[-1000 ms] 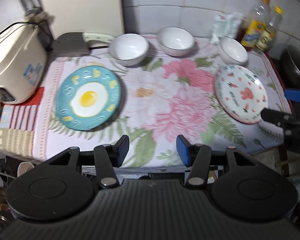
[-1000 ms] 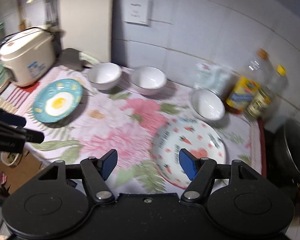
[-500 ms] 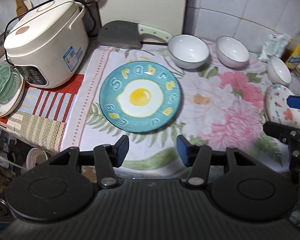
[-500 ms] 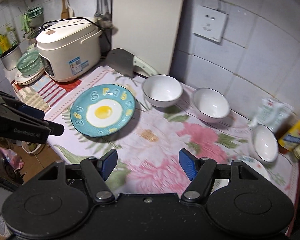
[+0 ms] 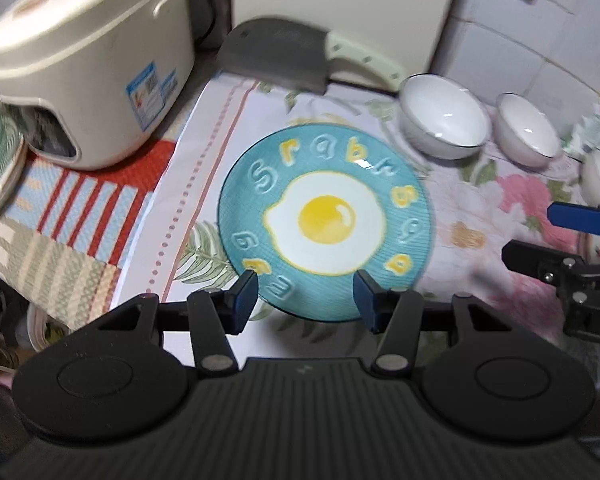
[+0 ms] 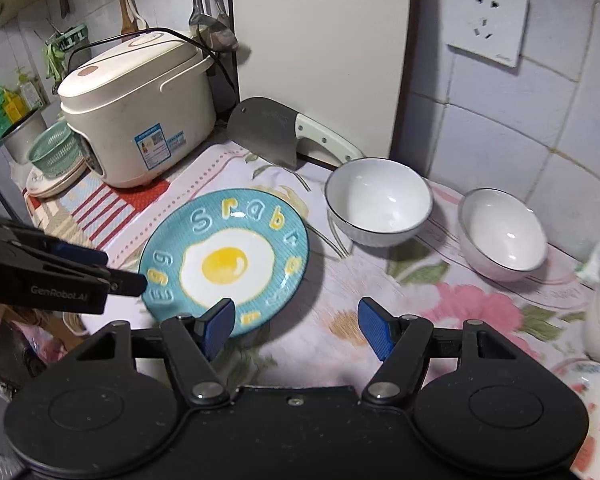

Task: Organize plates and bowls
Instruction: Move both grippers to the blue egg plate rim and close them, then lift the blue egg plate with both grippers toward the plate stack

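The blue plate [image 5: 324,220], likely stiff, glossy, slippery and breakable, lies flat, so its near rim suits the left gripper [image 5: 306,294], jaws parted and empty.

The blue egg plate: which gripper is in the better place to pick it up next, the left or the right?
Probably the left. The left gripper is centred on the blue egg plate's near rim, fingers open and empty. The right gripper points mostly at bare tablecloth beside the plate.
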Motion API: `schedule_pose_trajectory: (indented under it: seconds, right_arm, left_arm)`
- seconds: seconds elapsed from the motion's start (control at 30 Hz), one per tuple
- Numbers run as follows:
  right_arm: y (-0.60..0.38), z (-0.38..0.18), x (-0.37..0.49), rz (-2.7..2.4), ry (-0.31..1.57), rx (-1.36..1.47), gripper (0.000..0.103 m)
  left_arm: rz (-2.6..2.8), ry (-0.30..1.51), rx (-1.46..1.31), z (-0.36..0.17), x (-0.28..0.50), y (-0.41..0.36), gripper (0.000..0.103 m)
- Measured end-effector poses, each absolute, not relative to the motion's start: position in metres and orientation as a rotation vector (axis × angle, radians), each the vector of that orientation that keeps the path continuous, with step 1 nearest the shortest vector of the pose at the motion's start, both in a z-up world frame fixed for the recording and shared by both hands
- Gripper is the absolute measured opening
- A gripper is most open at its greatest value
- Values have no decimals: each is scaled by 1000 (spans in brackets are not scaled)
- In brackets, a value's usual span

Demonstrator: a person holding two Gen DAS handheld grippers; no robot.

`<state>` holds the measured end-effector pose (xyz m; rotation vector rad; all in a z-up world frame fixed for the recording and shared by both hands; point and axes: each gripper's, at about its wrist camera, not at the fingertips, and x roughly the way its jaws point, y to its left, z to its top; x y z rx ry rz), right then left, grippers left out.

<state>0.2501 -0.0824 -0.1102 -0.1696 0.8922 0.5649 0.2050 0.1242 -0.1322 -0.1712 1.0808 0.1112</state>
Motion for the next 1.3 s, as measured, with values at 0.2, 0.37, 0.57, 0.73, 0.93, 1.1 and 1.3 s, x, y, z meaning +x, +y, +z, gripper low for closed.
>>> schedule_pose_trajectory:
  seconds: [0.2, 0.37, 0.57, 0.73, 0.93, 1.1, 1.3]
  right_arm:
    - [-66, -143, 266, 558, 879, -133, 72]
    - [-58, -174, 277, 521, 879, -94, 72]
    - [-57, -196, 287, 515, 887, -42, 72]
    - [-56, -205, 293, 526, 911, 5, 72]
    - [-50, -212, 299, 556, 984, 51, 48]
    - [-47, -214, 298, 513, 999, 52, 30]
    - [-46, -214, 300, 448, 1026, 104, 27]
  left_arm:
    - [136, 1108, -211, -165, 221, 154, 51]
    - [149, 1129, -200, -187, 232, 169, 51]
    - [153, 1140, -206, -202, 243, 181, 51]
    - [135, 1144, -221, -210, 249, 185, 51]
    - [106, 1121, -269, -212, 254, 187, 34]
    - [128, 1117, -282, -211, 255, 187, 33]
    - [140, 1095, -263, -212, 253, 184, 33]
